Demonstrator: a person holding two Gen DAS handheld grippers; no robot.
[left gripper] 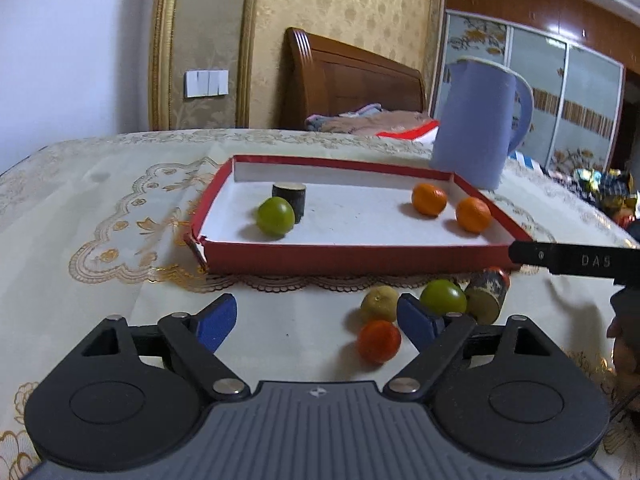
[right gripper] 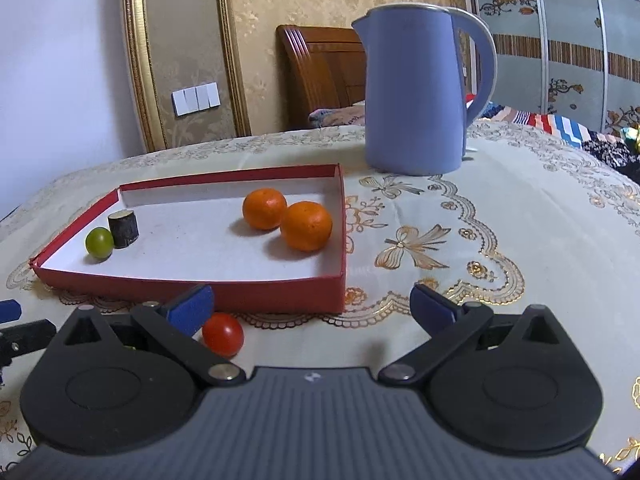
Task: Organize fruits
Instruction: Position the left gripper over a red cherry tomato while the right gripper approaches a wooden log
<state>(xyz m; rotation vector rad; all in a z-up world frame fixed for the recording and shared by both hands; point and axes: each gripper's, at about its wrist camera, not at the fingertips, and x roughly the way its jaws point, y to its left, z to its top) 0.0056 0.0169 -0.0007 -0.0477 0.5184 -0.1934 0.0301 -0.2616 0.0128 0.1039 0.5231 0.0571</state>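
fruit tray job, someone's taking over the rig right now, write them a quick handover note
Left gripper: open, empty, low over the tablecloth in front of the red tray.
Right gripper: open, empty, by the tray's near right corner.
In the tray: green fruit beside a dark cane piece on the left, two oranges on the right.
Still on the cloth in front of the tray: yellowish fruit, second green fruit, red-orange fruit, another cane piece.
Left to do: move those four into the tray. The blue kettle stands behind it.
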